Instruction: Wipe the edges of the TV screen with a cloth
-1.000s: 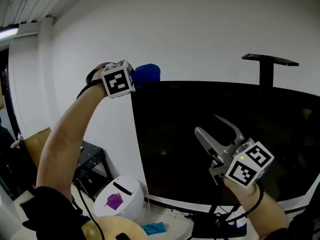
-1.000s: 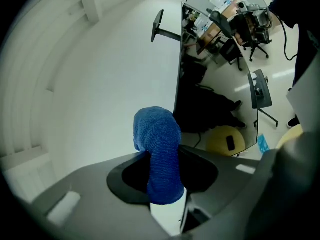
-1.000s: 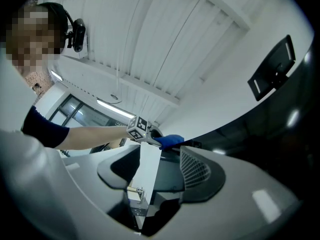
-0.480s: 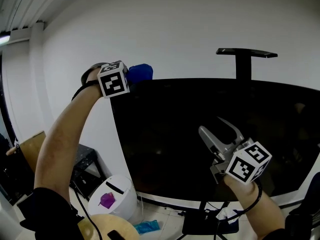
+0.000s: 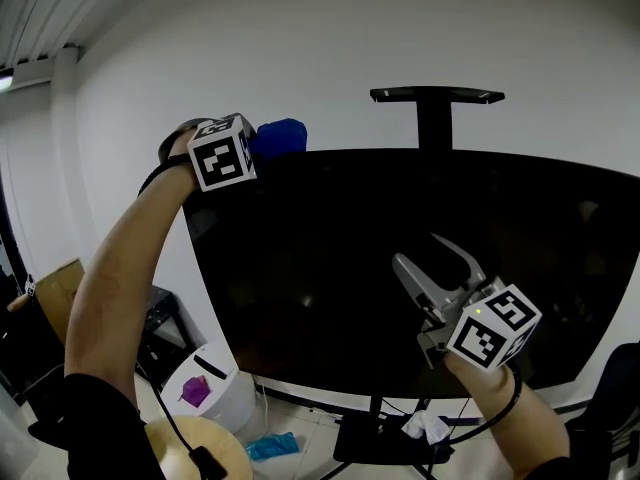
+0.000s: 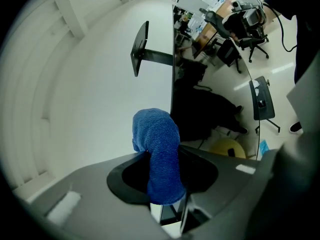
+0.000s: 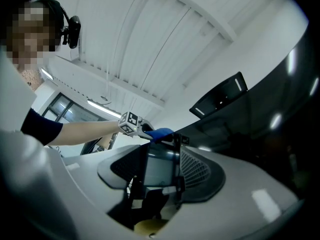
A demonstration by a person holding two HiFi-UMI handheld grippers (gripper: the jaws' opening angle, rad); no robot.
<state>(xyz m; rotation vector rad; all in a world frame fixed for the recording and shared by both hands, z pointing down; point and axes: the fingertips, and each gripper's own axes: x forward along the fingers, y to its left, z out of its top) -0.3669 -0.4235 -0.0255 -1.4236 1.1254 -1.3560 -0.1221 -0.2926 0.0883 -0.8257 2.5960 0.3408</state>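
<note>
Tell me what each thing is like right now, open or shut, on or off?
left gripper, shut on the blue cloth.
blue cloth, pinched, at the top edge of the TV screen.
right gripper, open and empty.
TV screen, dark, upright.

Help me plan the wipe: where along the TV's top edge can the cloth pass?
Free: the top edge between the blue cloth and the black post, bare wall above. Crowded: at the post, and before the screen where the right tongs hover.
</note>
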